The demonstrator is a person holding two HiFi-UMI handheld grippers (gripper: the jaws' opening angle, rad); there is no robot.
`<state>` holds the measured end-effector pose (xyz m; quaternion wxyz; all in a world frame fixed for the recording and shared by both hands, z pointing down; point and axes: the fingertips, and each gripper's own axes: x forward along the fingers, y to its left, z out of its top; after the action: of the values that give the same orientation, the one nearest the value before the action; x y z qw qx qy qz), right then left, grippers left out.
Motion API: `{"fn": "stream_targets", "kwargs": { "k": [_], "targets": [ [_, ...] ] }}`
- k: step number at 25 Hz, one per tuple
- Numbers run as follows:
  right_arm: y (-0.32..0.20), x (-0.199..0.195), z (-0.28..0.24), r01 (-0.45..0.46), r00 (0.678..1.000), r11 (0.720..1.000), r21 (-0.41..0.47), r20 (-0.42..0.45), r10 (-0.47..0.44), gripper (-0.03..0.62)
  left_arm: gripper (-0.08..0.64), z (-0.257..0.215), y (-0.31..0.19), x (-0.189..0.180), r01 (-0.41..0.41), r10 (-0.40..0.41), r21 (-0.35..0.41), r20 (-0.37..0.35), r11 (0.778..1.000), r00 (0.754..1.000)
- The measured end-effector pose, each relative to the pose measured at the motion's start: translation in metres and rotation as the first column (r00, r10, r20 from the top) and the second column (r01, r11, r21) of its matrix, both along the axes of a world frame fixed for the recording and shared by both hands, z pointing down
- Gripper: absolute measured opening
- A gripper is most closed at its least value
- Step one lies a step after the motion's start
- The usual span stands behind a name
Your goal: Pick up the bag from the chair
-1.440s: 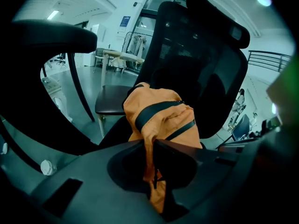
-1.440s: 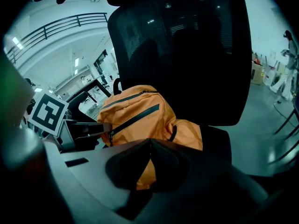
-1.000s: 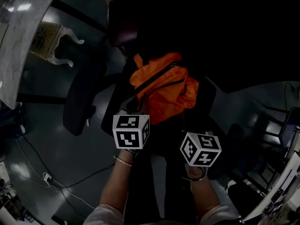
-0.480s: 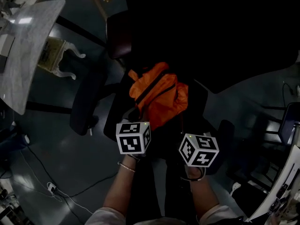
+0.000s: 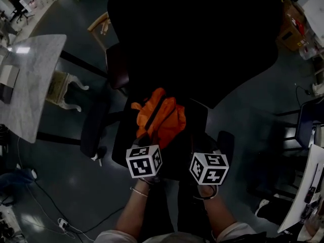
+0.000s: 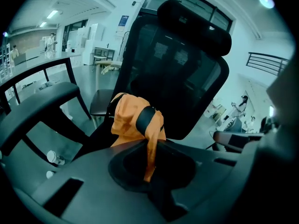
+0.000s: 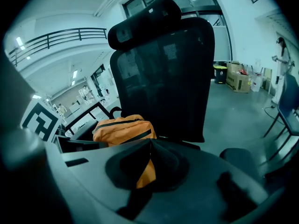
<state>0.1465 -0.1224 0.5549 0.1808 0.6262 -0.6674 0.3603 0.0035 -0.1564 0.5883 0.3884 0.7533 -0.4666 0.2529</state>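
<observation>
The orange bag (image 5: 159, 118) with black straps hangs over the seat of the black office chair (image 5: 202, 44), in front of its tall mesh back. In the left gripper view the left gripper (image 6: 149, 158) is shut on a fold of the orange bag (image 6: 135, 120) beside a black strap. In the right gripper view the right gripper (image 7: 148, 161) is shut on another orange fold of the bag (image 7: 124, 129). In the head view both marker cubes, left (image 5: 144, 161) and right (image 5: 209, 167), sit side by side just below the bag.
A marble-topped table (image 5: 30, 85) stands at the left, with a second dark chair (image 5: 93, 120) beside it. Cables (image 5: 66, 221) trail on the floor at lower left. Another chair (image 5: 304, 125) and cardboard boxes (image 5: 291, 27) are on the right. An armrest (image 6: 32, 111) lies left of the bag.
Both grippers have risen together with the bag held between them. The bag has come up off the seat, and more of the chair's back now shows in the head view.
</observation>
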Motion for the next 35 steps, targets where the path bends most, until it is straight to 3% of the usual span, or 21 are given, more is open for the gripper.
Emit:
{"fn": "stream_targets", "kwargs": {
  "k": [8, 17, 35],
  "targets": [
    [0.014, 0.012, -0.051, -0.007, 1.0, 0.999, 0.047, -0.002, 0.007, 0.032, 0.026, -0.056, 0.018, 0.017, 0.002, -0.002, 0.016, -0.026, 1.0, 1.0],
    [0.021, -0.005, -0.118, -0.028, 1.0, 0.992, 0.123, -0.006, 0.029, 0.032, 0.026, -0.137, 0.03, -0.004, -0.003, 0.009, 0.074, -0.073, 0.997, 0.997],
    [0.05, -0.032, -0.207, -0.087, 0.994, 0.961, 0.263, -0.042, 0.102, 0.032, 0.026, -0.241, 0.051, -0.019, -0.148, 0.176, 0.258, -0.087, 0.955, 0.981]
  ]
}}
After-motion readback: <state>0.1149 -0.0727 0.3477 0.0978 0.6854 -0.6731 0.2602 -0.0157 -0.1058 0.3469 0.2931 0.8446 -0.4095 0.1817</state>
